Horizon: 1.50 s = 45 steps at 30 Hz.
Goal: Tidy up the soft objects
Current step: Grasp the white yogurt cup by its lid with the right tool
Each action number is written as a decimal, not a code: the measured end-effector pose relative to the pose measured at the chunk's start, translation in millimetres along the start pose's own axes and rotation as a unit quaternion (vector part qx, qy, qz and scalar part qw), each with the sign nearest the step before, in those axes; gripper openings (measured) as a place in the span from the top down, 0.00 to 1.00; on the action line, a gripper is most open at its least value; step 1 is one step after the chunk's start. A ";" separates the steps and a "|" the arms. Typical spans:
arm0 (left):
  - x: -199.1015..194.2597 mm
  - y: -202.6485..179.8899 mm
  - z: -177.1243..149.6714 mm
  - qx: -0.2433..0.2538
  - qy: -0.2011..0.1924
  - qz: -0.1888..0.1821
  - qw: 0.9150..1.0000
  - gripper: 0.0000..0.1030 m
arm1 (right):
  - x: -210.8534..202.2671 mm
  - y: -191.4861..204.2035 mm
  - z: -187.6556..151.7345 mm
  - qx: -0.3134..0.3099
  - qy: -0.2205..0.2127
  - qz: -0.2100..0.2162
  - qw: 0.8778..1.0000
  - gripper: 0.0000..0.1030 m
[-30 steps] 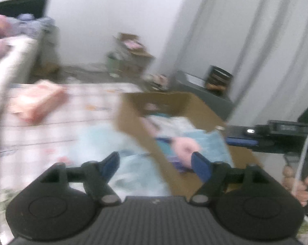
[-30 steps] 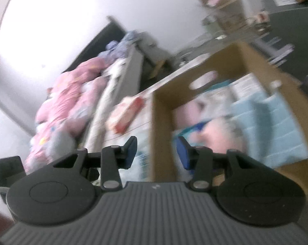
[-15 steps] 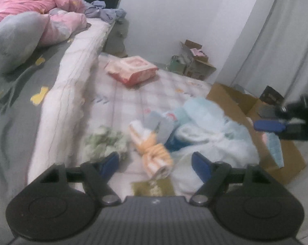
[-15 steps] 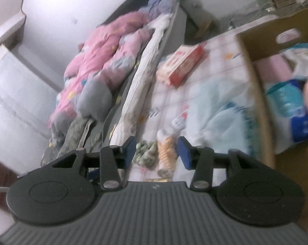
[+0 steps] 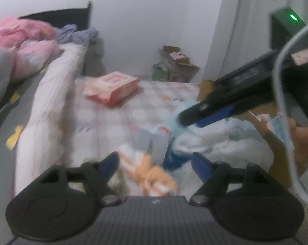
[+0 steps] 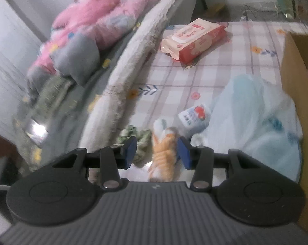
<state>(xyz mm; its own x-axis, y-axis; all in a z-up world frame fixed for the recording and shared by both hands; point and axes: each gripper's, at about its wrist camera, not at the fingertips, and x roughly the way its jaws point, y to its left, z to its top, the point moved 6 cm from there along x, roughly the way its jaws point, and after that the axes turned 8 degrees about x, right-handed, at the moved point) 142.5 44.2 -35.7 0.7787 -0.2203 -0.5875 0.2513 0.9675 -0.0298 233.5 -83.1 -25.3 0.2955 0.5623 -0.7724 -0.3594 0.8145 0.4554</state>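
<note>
An orange and white striped cloth (image 6: 164,151) lies on the checked mat (image 6: 225,55), between the open fingers of my right gripper (image 6: 157,150), which hovers over it. It also shows in the left wrist view (image 5: 152,175), just ahead of my open, empty left gripper (image 5: 155,163). A green patterned cloth (image 6: 139,136) lies left of it. A light blue bag (image 6: 254,114) and a small white packet (image 6: 194,116) lie to its right. The right gripper crosses the left wrist view (image 5: 231,110) from the right.
A cardboard box (image 6: 297,85) stands at the mat's right edge. A red and pink wipes pack (image 6: 192,40) lies farther back. A bed with pink bedding (image 6: 96,16) and a white rolled edge (image 6: 133,65) runs along the left.
Both grippers have dropped closer to the striped cloth on the mat. The right gripper has swung into the left wrist view above the blue bag.
</note>
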 end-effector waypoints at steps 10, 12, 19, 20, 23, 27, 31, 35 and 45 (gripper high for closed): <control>65.6 4.9 2.9 0.041 0.053 -0.021 0.998 0.26 | 80.9 6.7 34.1 -0.103 0.081 -0.064 0.989 0.77; 71.8 6.1 -0.1 0.041 0.058 -0.027 0.997 0.26 | 92.6 3.6 35.4 -0.115 0.092 -0.074 0.986 0.83; 81.0 9.3 0.3 0.045 0.063 -0.035 0.996 0.26 | 98.0 -8.0 42.4 -0.104 0.103 -0.046 0.988 0.99; 81.8 9.6 1.5 0.045 0.062 -0.036 0.996 0.26 | 96.5 -11.1 43.8 -0.096 0.102 -0.040 0.989 0.99; 84.3 10.0 5.9 0.043 0.059 -0.040 0.997 0.26 | 90.8 -22.9 50.0 -0.057 0.099 -0.018 0.993 0.99; 88.7 8.8 12.9 0.042 0.056 -0.039 0.997 0.26 | 81.9 -44.5 64.0 0.005 0.089 0.013 0.996 0.99; 96.7 2.2 19.2 0.057 0.056 -0.041 0.996 0.26 | 74.8 -68.2 76.9 0.058 0.079 0.035 0.995 1.00; 110.4 -4.8 25.4 0.068 0.062 -0.044 0.995 0.27 | 72.3 -88.6 85.4 0.100 0.074 0.054 0.991 1.00; 151.6 14.5 27.2 -0.062 0.115 -0.080 0.988 0.46 | 77.9 -103.5 91.7 0.138 0.078 0.086 0.984 0.99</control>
<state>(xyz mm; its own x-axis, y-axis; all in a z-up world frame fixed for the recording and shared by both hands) 279.8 21.4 -103.2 0.5802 -0.3520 -0.7345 0.2770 0.9333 -0.2285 374.9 -110.4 -92.0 0.1042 0.6838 -0.7222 -0.1327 0.7293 0.6713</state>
